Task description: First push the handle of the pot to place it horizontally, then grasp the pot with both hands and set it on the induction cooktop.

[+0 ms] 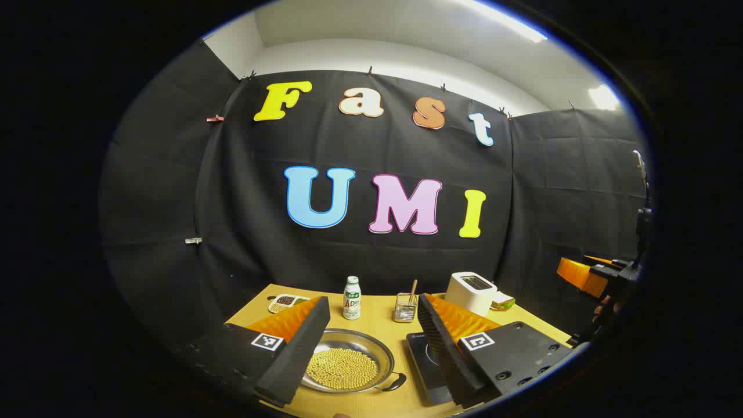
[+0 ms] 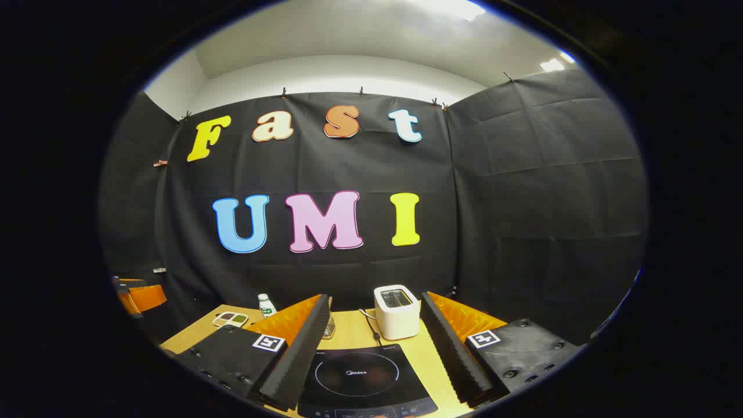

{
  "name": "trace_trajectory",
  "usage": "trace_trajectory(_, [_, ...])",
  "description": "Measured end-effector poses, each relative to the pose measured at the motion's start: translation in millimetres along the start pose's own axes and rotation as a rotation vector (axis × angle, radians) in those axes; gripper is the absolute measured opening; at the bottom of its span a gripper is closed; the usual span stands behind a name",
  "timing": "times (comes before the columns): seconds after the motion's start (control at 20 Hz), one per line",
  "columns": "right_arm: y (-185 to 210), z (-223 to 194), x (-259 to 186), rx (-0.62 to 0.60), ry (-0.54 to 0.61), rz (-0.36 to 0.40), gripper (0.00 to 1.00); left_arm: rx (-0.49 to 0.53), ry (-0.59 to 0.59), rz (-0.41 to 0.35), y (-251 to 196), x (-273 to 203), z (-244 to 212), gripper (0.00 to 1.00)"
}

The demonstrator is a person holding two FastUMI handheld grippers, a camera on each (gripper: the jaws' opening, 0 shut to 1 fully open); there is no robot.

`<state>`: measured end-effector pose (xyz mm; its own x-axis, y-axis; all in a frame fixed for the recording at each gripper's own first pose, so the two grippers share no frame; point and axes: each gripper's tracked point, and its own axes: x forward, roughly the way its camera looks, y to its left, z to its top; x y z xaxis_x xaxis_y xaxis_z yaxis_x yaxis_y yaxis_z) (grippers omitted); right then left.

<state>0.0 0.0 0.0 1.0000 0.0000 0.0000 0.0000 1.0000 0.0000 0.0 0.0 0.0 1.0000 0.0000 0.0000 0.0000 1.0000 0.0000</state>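
Left gripper view: pot untouched, both steps pending

Pot (image 1: 343, 364) of yellow beans sits near the worktop (image 1: 380, 318) front edge, handle (image 1: 396, 382) angled toward the cooktop (image 2: 363, 380) beside it. Left tongs (image 1: 371, 348) and right tongs (image 2: 377, 354) gape wide, holding nothing. Judged: handle push, two-handed lift and placement all remain.

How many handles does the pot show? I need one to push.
1: a dark handle on the pot rim's near right, toward the induction cooktop. The left hand-held gripper may hide another.
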Motion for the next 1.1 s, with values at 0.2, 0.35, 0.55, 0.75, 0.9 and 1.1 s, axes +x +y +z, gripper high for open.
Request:
trace_trajectory(0.2, [7,-1,0,0.0,0.007,0.009,0.98,0.038,-0.006,0.037,12,-2,-6,0.95])
trace_trajectory(0.35, [9,-2,-2,-0.01,0.001,0.013,0.98,0.039,-0.005,0.035,14,-6,-9,0.95])
trace_trajectory(0.55, [11,-8,-3,-0.009,0.016,0.016,0.98,0.027,0.004,0.039,14,-10,-14,0.95])
trace_trajectory(0.75, [13,-10,-5,-0.01,0.023,0.023,0.98,0.046,0.005,0.035,13,-13,-16,0.95])
trace_trajectory(0.9, [12,-10,-8,-0.019,0.022,0.027,0.98,0.04,0.008,0.03,11,-14,-17,0.95])
trace_trajectory(1.1, [8,-11,-9,-0.011,0.026,0.022,0.98,0.029,0.017,0.023,7,-14,-19,0.95])
